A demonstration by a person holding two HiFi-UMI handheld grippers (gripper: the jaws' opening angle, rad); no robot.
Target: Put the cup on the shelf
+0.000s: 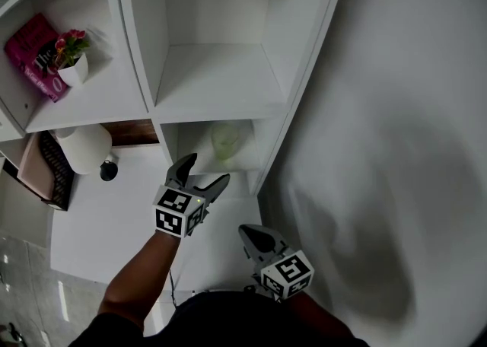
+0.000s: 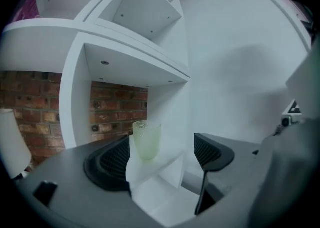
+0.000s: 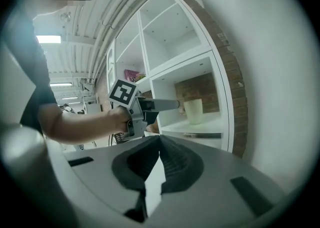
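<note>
A pale green textured cup [image 2: 147,140] stands upright on the lower shelf board [image 1: 242,164] of the white shelf unit; it also shows as the cup [image 1: 225,141] from above and the cup [image 3: 193,110] in the right gripper view. My left gripper [image 1: 202,176] is open just in front of that compartment, its jaws apart with nothing between them and the cup beyond them. My right gripper [image 1: 252,237] hangs lower and nearer my body, jaws shut together and empty.
The compartment above [image 1: 217,79] is bare. A small white pot with pink flowers [image 1: 72,60] and a pink book [image 1: 34,52] sit on the left shelf. A white lamp [image 1: 84,148] stands on the low white table [image 1: 106,224]. A white wall [image 1: 396,148] runs along the right.
</note>
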